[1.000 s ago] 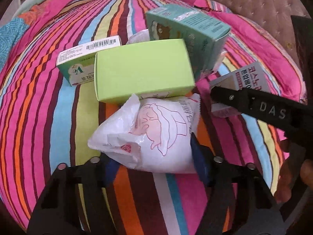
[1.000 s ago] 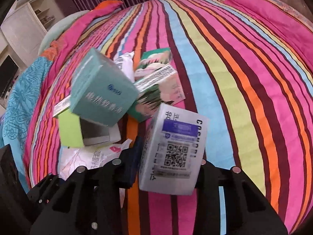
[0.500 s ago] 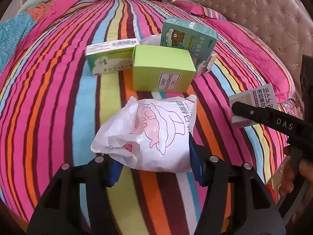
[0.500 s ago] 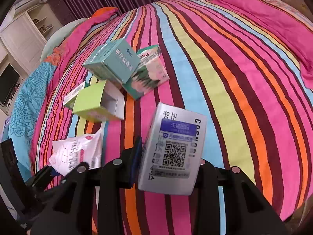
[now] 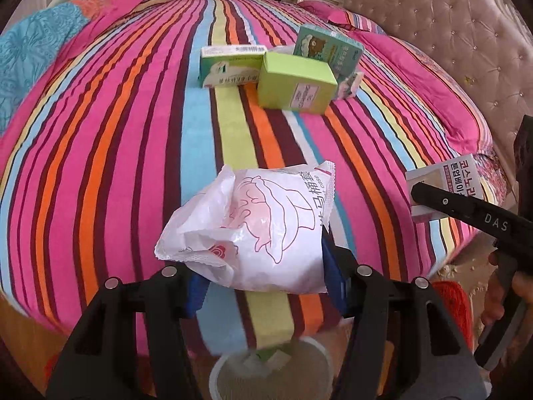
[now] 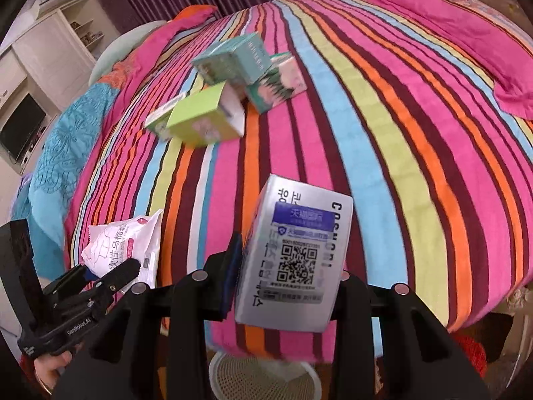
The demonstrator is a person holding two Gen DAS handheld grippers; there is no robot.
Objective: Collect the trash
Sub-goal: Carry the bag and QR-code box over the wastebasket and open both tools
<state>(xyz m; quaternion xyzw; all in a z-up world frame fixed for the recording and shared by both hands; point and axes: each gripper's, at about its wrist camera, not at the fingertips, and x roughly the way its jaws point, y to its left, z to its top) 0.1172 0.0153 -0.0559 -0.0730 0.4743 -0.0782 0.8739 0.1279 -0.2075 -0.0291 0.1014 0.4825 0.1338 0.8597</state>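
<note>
My left gripper (image 5: 263, 283) is shut on a white plastic packet (image 5: 256, 230) printed with a pink drawing, held above the near edge of the striped bed (image 5: 133, 133). That packet (image 6: 125, 250) also shows at the lower left of the right wrist view. My right gripper (image 6: 286, 283) is shut on a silver box (image 6: 296, 253) with a QR code; the same box (image 5: 446, 183) appears at the right of the left wrist view. A white slatted bin (image 6: 263, 380) stands on the floor below both grippers, and its rim (image 5: 316, 343) shows in the left wrist view.
Farther up the bed lie a lime green box (image 5: 296, 83), a white and green box (image 5: 230, 66), a teal box (image 5: 326, 50) and a green patterned box (image 6: 276, 86). A tufted headboard (image 5: 449, 43) rises at the right. A white cabinet (image 6: 50, 60) stands beyond the bed.
Both grippers have drawn back from the pile of boxes toward the bed's near edge, still holding the packet and the silver box. The bin has come into view below.
</note>
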